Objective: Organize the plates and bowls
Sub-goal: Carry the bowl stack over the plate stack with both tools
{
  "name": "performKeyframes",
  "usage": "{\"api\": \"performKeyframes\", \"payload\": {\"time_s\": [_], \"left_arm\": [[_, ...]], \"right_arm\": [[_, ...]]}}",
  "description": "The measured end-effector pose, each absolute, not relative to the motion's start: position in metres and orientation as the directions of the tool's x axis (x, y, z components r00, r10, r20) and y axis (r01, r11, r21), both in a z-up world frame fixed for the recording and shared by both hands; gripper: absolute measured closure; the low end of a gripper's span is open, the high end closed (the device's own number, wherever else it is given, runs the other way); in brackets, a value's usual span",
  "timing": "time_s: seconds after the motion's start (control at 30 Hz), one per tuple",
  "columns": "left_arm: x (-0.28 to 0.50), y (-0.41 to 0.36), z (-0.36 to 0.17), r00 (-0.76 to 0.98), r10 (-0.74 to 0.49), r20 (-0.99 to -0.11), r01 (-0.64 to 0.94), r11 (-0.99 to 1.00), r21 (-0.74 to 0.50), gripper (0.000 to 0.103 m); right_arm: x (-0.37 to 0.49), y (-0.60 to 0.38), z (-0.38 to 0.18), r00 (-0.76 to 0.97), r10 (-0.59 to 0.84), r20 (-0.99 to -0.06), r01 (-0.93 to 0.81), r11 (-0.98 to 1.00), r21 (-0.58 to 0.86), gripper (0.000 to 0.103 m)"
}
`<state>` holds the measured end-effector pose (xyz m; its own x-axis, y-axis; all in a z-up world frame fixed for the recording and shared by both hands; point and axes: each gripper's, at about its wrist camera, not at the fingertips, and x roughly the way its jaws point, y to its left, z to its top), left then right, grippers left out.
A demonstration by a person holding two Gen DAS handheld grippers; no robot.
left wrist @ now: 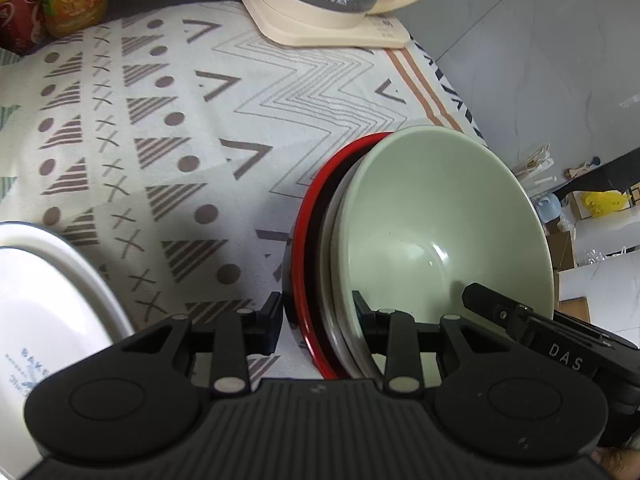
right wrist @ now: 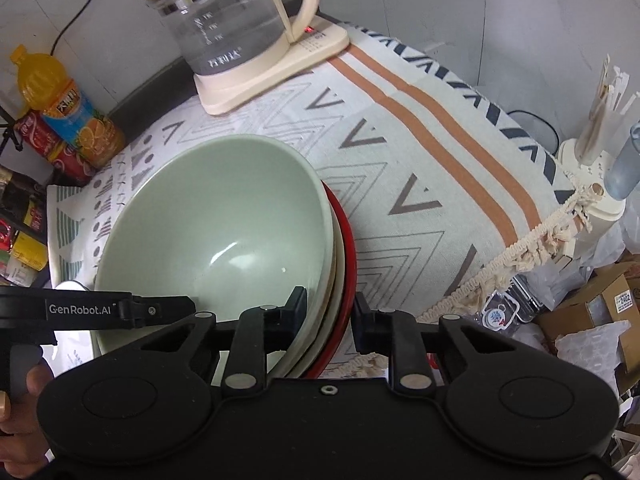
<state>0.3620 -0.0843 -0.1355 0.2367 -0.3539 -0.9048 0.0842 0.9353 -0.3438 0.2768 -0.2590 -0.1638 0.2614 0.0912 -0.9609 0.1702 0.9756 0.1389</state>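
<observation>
Left wrist view: my left gripper [left wrist: 318, 314] clamps the rims of the nested stack, green bowl [left wrist: 440, 216] inside red bowl [left wrist: 304, 240] | right gripper [right wrist: 330, 312] grips the opposite rim | stack over patterned tablecloth [left wrist: 160, 128] | white plate [left wrist: 48, 300] lower left | kettle [right wrist: 232, 28] behind

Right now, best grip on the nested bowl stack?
Pinch the rims, as both grippers do: left gripper on one side, right gripper opposite, one finger inside the green bowl, one outside the red bowl. The rims are thin and the stack tilts.
</observation>
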Motion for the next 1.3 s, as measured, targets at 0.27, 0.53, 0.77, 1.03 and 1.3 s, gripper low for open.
{"api": "performKeyframes", "payload": {"time_s": [0.27,0.53,0.77,1.03,1.3], "left_arm": [[0.351,-0.057,-0.116,0.279,-0.351,-0.894,0.064,0.935,-0.348,0.07],[0.336,-0.02,-0.106,0.324,-0.338,-0.883,0.021,0.936,-0.351,0.07],[0.322,0.015,-0.098,0.36,-0.317,-0.877,-0.033,0.936,-0.352,0.07],[0.312,0.051,-0.089,0.398,-0.29,-0.87,-0.088,0.932,-0.351,0.07],[0.299,0.083,-0.085,0.426,-0.254,-0.868,-0.148,0.927,-0.344,0.07]], "right_arm": [[0.279,-0.237,-0.144,0.288,0.106,-0.952,0.161,0.974,0.157,0.08],[0.281,-0.204,-0.129,0.314,0.127,-0.941,0.109,0.98,0.169,0.08],[0.286,-0.171,-0.124,0.32,0.159,-0.934,0.053,0.981,0.185,0.08],[0.293,-0.134,-0.119,0.326,0.199,-0.924,-0.017,0.979,0.205,0.08],[0.299,-0.101,-0.117,0.325,0.236,-0.916,-0.074,0.972,0.224,0.08]]}}
